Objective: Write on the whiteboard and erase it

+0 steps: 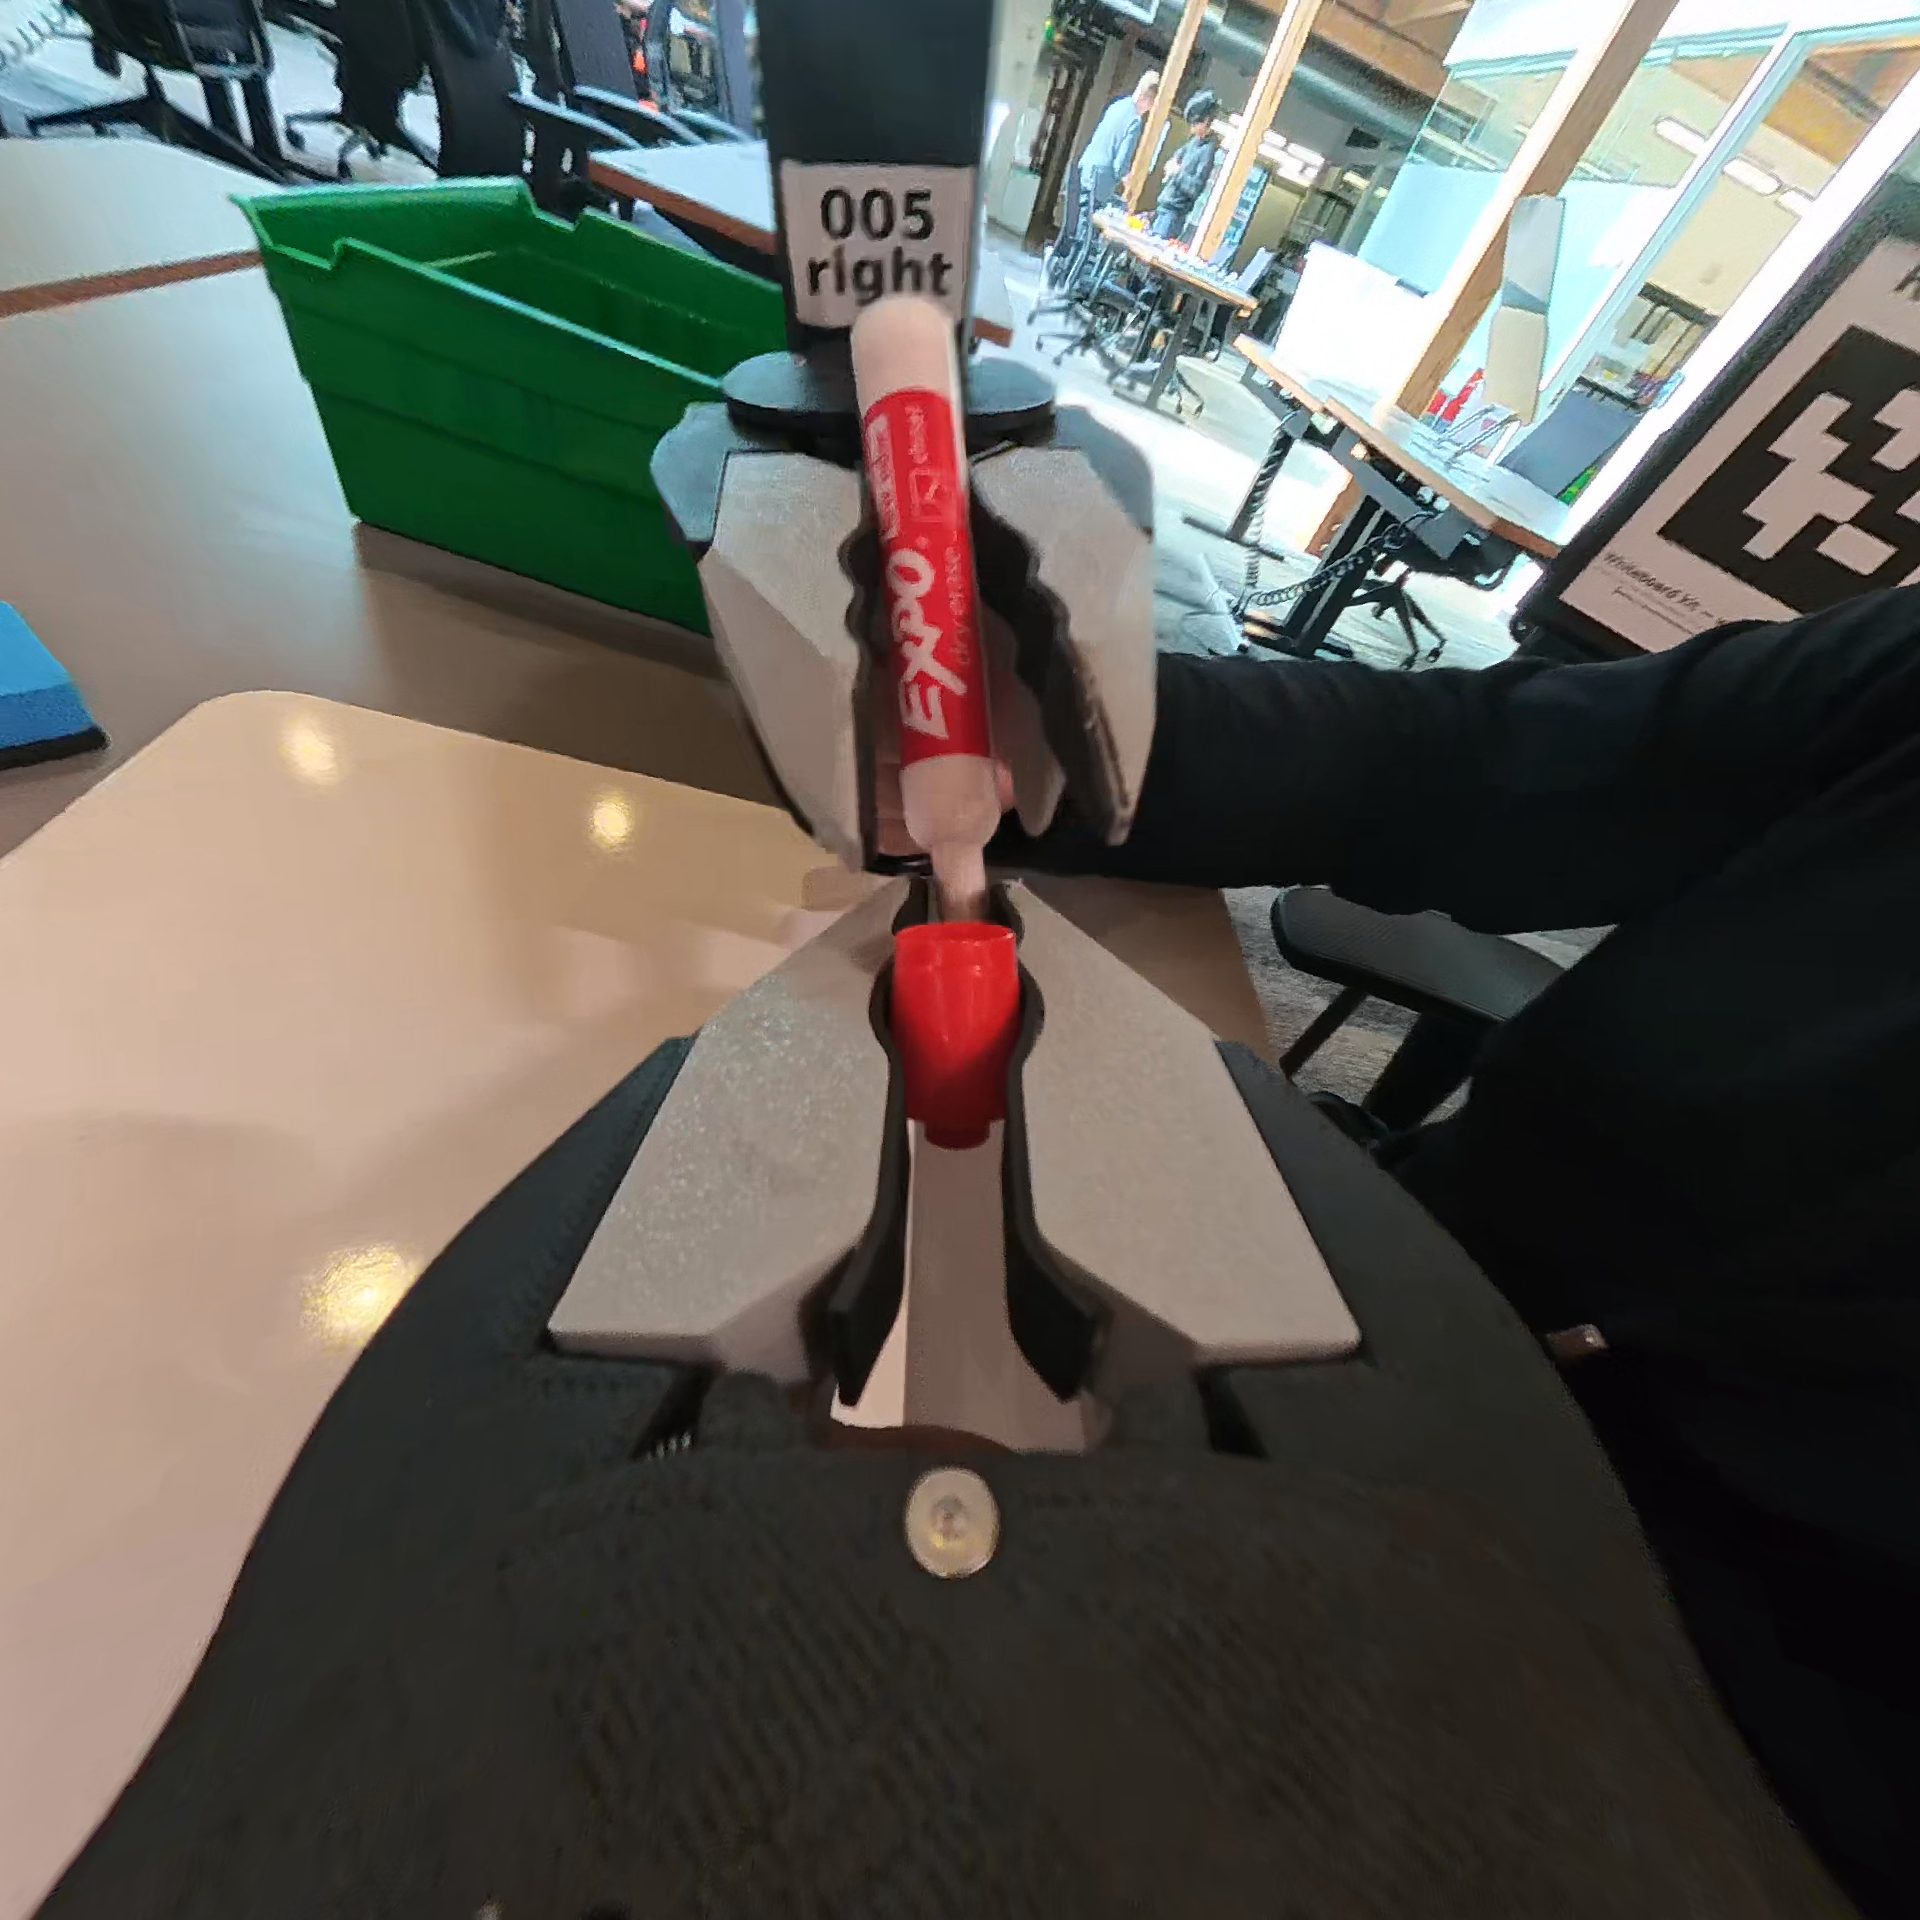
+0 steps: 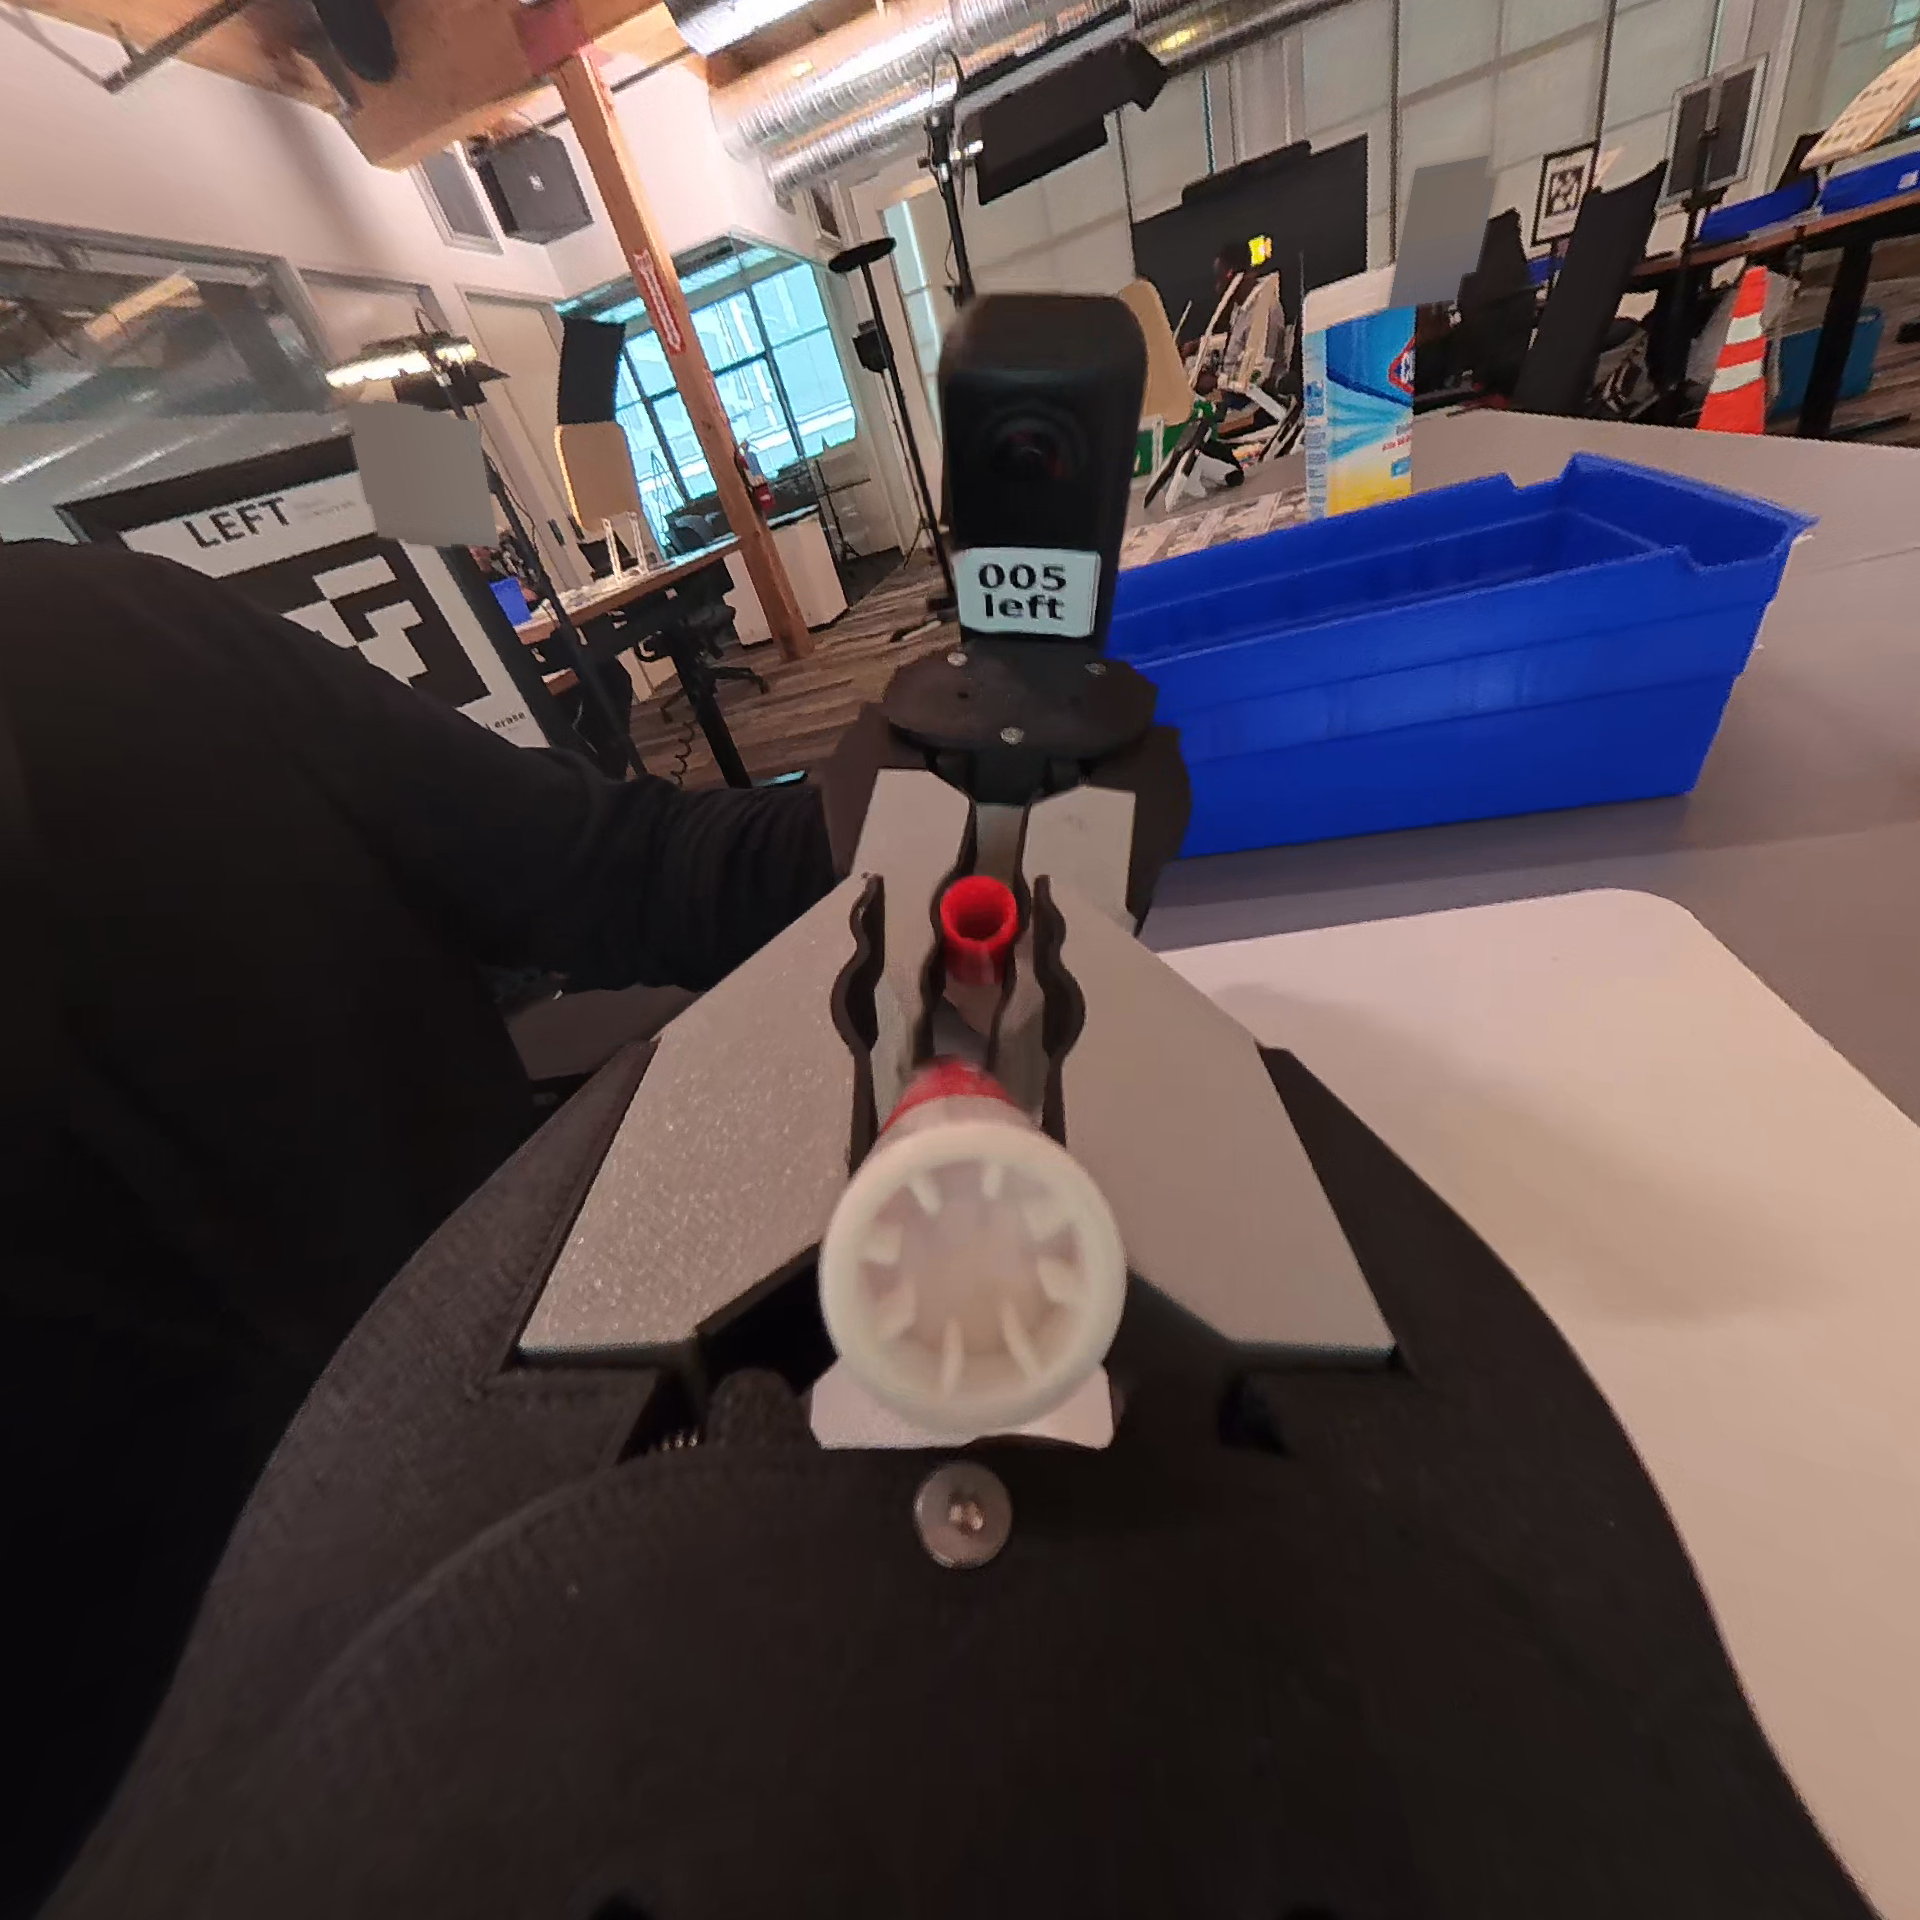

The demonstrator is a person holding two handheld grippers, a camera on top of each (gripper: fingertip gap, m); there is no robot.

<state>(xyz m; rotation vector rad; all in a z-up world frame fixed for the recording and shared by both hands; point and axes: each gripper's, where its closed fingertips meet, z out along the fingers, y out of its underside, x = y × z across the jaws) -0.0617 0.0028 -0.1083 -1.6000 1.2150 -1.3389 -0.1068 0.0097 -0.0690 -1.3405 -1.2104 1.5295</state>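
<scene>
Here the left gripper [image 1: 954, 997] is pinching the red marker cap [image 1: 954, 1029] between its two grey fingers [image 1: 769, 1153], the cap's open mouth facing away from the camera. Facing it, the right gripper [image 1: 935, 644] is clamping the barrel of the red dry-erase marker [image 1: 930, 592], with its jaws pressed against the barrel's sides. The marker's pale nose is reaching right to the cap's mouth; whether the tip is already inside cannot be told from the left wrist view.

In the right wrist view, the marker [image 2: 971, 1273] is lying along the right gripper [image 2: 961, 1039], its white ribbed rear end filling the middle of the frame, blurred. Beyond it the cap [image 2: 977, 925] is showing its hollow opening, gripped by the left gripper [image 2: 982, 935], which is pointing back toward the camera.

Both tools are hovering above the whiteboard [image 1: 312, 987], a glossy pale panel with a rounded corner lying flat on the table [image 1: 156, 468]. Relative to the whiteboard, a green bin [image 1: 488, 416] is sitting just behind its far edge in the left wrist view, and a blue eraser [image 1: 36, 681] is lying beside that same edge, at the frame's left border. In the right wrist view a blue bin [image 2: 1455, 665] is standing behind the whiteboard [image 2: 1558, 1143]. A black sleeve [image 1: 1507, 758] is extending behind the right gripper.
</scene>
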